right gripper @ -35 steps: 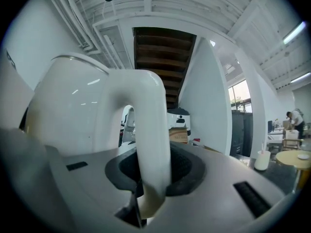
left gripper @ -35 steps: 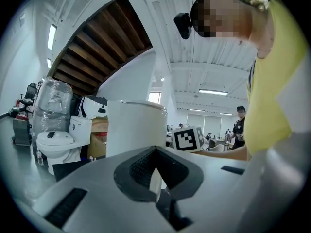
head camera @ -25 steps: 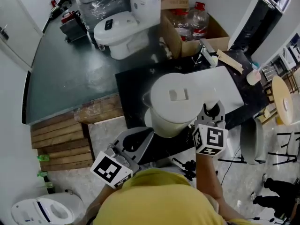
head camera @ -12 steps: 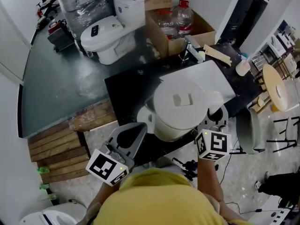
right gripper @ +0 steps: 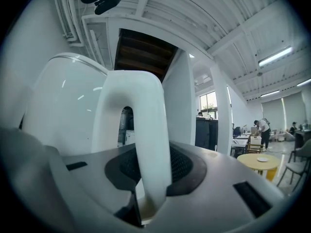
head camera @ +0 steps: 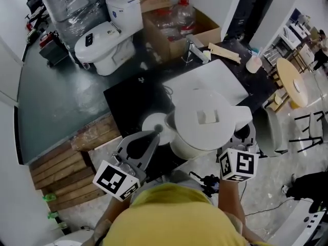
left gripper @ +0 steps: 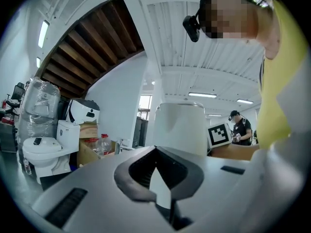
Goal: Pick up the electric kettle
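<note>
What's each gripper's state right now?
Left gripper: closed, nothing between its jaws.
Right gripper: closed on the kettle handle.

Your kettle point(head camera: 207, 122) is plain white, counter point(head camera: 128, 99) black, marker cubes point(head camera: 239, 164) black-and-white squares, your shirt point(head camera: 174, 214) yellow.

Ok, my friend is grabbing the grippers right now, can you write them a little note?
Right gripper: fingers shut on the kettle handle.
Left gripper: fingers together, empty, by the round base.
Electric kettle: held over the black table, seemingly off its base.
Done: grasp and lift, it seems.
Left: hold it level and steady.
</note>
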`<state>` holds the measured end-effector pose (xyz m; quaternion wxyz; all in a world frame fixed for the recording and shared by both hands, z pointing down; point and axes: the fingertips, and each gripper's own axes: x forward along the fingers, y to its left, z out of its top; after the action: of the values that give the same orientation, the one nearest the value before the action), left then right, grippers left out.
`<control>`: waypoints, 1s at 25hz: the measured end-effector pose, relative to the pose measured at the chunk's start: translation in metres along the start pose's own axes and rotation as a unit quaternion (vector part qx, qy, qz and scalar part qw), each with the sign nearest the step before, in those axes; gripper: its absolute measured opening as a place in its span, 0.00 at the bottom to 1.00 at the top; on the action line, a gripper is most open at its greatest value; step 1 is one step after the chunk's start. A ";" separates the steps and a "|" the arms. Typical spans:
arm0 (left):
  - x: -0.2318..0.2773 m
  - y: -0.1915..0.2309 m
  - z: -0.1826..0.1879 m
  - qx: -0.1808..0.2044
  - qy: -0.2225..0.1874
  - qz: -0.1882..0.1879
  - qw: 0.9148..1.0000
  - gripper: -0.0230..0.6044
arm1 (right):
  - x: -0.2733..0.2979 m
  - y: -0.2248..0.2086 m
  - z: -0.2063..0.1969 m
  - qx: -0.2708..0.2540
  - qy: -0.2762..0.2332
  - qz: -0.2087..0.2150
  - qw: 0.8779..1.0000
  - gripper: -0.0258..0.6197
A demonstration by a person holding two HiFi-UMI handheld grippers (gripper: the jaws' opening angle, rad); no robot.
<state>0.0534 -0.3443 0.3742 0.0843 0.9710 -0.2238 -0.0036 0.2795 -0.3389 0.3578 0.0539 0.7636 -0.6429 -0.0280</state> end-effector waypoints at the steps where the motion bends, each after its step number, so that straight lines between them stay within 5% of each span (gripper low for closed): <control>1: 0.001 -0.001 0.000 0.000 0.000 -0.003 1.000 0.05 | -0.004 -0.003 0.000 0.001 0.001 -0.004 1.000 0.19; 25: 0.009 -0.013 -0.005 0.011 0.013 -0.024 1.000 0.05 | -0.050 -0.015 -0.005 0.015 0.006 -0.020 1.000 0.20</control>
<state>0.0677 -0.3360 0.3770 0.0761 0.9770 -0.1991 0.0097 0.2858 -0.2873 0.3597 0.0457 0.7773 -0.6273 -0.0152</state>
